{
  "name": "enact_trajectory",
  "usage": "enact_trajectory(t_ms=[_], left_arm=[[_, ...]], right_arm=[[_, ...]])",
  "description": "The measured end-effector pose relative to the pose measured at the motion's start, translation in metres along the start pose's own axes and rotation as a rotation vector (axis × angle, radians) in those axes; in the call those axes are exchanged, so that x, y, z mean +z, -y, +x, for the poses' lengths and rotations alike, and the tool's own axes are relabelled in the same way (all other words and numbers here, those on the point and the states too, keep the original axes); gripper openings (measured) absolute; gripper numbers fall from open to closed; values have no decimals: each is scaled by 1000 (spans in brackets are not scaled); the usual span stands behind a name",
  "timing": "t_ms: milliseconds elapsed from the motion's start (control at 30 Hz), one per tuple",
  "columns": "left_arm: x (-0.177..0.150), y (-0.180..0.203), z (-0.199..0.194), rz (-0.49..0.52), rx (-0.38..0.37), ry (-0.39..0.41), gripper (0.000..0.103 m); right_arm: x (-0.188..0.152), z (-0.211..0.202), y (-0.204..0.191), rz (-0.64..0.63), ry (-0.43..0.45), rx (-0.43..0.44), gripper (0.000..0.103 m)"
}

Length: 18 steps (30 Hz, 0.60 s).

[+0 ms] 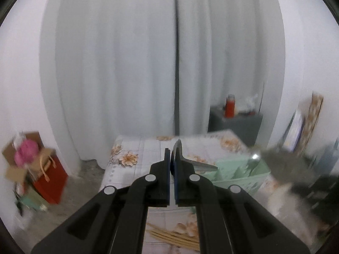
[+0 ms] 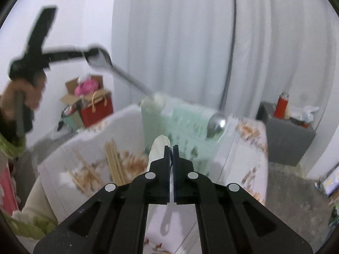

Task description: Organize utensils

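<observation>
Left wrist view: left gripper [image 1: 172, 160] clamps metal spoon [image 1: 196, 164], handle slanting right toward green organizer [image 1: 237, 175] on floral table [image 1: 135, 148].

Right wrist view: right gripper [image 2: 171, 154] closed, white spoon [image 2: 157, 148] seemingly pinched; organizer [image 2: 184, 118] just ahead; chopsticks [image 2: 115, 163] lie left.

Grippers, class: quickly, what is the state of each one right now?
Left gripper: jaws shut on a metal spoon.
Right gripper: jaws shut; whether they grip the white utensil beside them cannot be told.
</observation>
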<state>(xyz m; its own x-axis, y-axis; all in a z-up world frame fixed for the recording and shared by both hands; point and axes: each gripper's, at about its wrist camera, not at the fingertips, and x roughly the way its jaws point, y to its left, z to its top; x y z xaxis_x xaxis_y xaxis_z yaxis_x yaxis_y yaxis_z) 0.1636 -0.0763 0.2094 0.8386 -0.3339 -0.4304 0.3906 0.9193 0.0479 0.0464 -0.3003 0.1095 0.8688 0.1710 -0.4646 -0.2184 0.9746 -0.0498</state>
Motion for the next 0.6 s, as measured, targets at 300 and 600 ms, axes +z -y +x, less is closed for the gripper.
enact_trajectory(t_ms=[300,600], left_arm=[[11,21,65,182,4,-177,2],[4,14,117,2,-203,-262,7]], right_arm=[[39,-26,26,63,158,-45,0],[73,-26,56,181,341,-78,0]])
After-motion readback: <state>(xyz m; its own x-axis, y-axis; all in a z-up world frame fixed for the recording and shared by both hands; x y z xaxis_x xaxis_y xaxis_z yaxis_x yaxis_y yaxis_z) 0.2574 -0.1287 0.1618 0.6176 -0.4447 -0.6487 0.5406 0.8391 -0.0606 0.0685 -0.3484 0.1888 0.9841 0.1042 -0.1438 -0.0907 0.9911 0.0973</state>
